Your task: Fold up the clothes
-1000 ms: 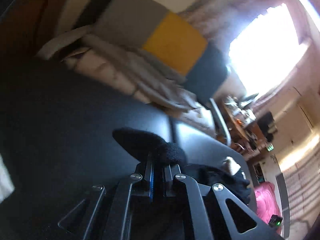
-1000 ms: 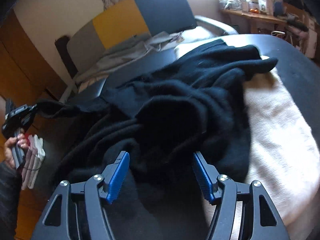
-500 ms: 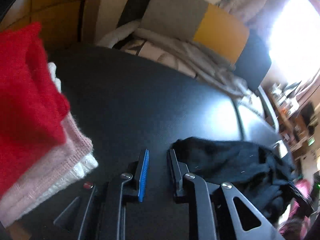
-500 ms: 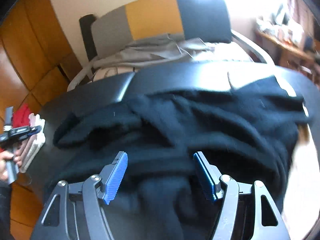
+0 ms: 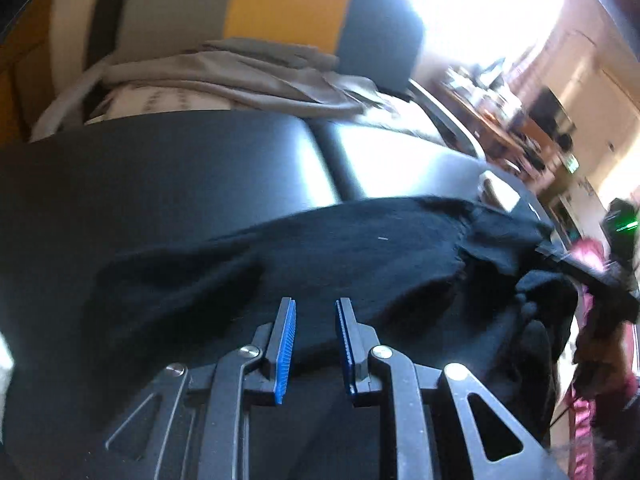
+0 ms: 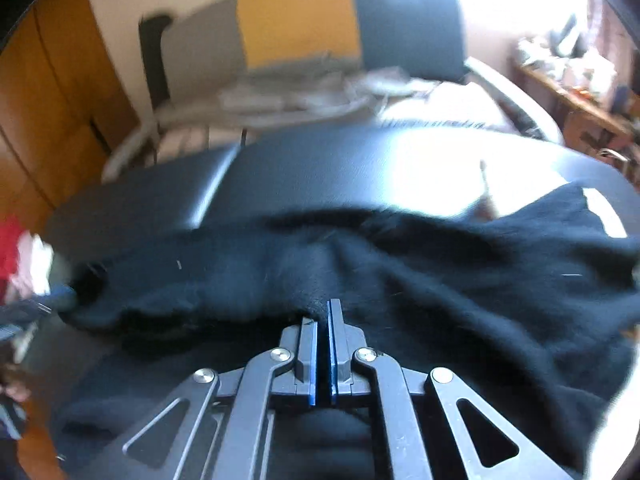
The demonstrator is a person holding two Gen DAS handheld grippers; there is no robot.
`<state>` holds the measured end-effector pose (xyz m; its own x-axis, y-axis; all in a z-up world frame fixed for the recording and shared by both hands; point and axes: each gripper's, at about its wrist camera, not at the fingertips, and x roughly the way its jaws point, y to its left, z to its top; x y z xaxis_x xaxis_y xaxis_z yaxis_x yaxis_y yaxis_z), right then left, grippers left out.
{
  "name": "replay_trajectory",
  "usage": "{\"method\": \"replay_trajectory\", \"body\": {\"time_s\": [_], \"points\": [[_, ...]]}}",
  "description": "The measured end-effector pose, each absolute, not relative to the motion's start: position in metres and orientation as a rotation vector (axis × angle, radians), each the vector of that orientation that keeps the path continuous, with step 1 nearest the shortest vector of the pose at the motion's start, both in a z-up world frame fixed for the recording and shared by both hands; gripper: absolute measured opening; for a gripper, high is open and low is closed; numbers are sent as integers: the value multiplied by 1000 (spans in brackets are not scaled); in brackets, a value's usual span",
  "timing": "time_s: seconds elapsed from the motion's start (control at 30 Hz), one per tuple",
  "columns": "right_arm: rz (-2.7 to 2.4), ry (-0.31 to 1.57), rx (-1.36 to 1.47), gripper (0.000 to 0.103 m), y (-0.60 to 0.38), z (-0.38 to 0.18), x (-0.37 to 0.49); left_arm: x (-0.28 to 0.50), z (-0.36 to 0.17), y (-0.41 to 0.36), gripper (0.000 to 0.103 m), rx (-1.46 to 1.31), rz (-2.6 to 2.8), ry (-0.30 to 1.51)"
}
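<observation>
Since half a second ago the right gripper [image 6: 322, 312] has clamped down on a fold of the black sweater [image 6: 420, 280], which was loose between wide jaws before.

Left wrist view: left gripper [image 5: 316, 312] sits released, fingers apart over the sweater [image 5: 340, 256], spread across the dark worktop [image 5: 160, 176].

Right wrist view: jaws pinched on the knit; red clothes [image 6: 10, 248] at far left.
</observation>
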<state>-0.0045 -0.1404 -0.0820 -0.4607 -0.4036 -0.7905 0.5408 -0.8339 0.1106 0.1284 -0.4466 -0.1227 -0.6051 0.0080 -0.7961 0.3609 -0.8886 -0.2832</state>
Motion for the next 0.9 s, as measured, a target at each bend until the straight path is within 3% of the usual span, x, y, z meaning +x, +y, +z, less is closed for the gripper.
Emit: {"method": "replay_trajectory", "body": {"time_s": [0.17, 0.3, 0.33, 0.4, 0.6, 0.9], "points": [[-2479, 63, 1076, 4, -44, -31, 6, 103, -113, -414, 20, 1322, -2635, 527], [-2714, 38, 1189, 9, 59, -25, 8, 80, -99, -397, 20, 1334, -2689, 419], [-2775, 36, 1226, 14, 85, -25, 9, 73, -97, -393, 20, 1338, -2700, 390], [-2888, 13, 1284, 53, 127, -28, 12, 57, -91, -382, 20, 1343, -2723, 327], [-2872, -88, 1193, 54, 143, -30, 20, -2, -79, -348, 20, 1338, -2807, 169], [-2568, 73, 1383, 52, 41, -92, -59, -84, -118, -312, 20, 1485, -2762, -113]]}}
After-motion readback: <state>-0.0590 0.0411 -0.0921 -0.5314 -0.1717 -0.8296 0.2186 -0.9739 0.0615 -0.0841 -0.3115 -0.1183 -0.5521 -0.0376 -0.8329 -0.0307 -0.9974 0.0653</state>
